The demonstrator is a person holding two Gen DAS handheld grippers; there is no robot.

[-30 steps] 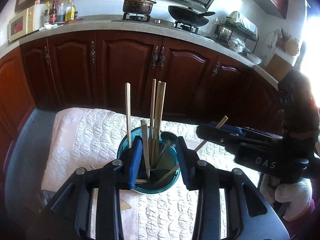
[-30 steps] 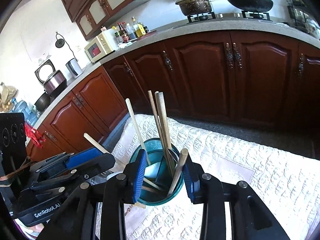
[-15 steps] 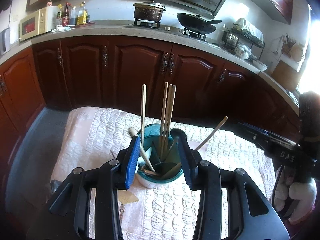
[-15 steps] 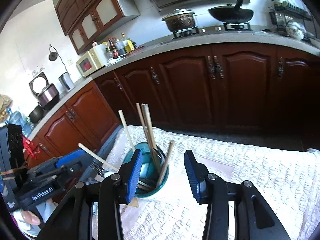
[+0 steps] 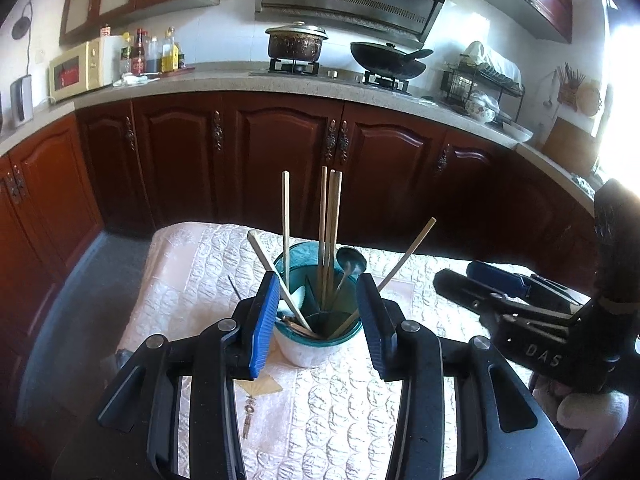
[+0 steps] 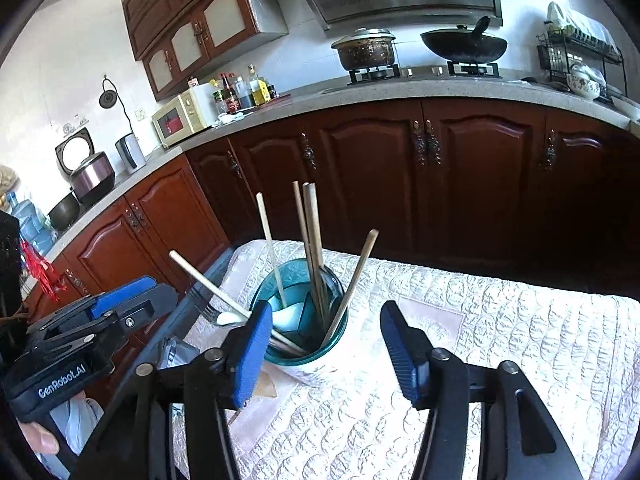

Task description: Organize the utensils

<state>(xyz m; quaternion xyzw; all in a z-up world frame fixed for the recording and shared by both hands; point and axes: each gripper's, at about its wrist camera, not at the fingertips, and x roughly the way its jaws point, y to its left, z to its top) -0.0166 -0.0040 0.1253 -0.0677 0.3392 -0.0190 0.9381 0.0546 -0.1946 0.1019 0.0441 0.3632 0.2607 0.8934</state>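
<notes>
A teal-rimmed utensil holder (image 5: 316,344) stands on the quilted table cover (image 5: 344,408). It holds several wooden chopsticks (image 5: 329,216), a metal spoon (image 5: 351,261) and a fork. It also shows in the right wrist view (image 6: 298,320), with chopsticks (image 6: 310,232) upright and a fork (image 6: 200,302) sticking out left. My left gripper (image 5: 318,320) is open and empty, its blue pads either side of the holder and just short of it. My right gripper (image 6: 324,344) is open and empty, just behind the holder. Each gripper shows in the other's view, the right gripper (image 5: 496,292) and the left gripper (image 6: 100,320).
Dark wooden kitchen cabinets (image 5: 280,160) run behind the table under a counter with a pot (image 5: 296,42), a wok (image 5: 386,58) and a microwave (image 5: 76,68). A small tassel charm (image 5: 248,416) lies on the cover near the left gripper. A dish rack (image 5: 484,80) stands at the right.
Both grippers have drawn back and up from the holder, which now looks smaller and farther. The right gripper's jaws have opened wider. The chopsticks now all stand loose in the holder.
</notes>
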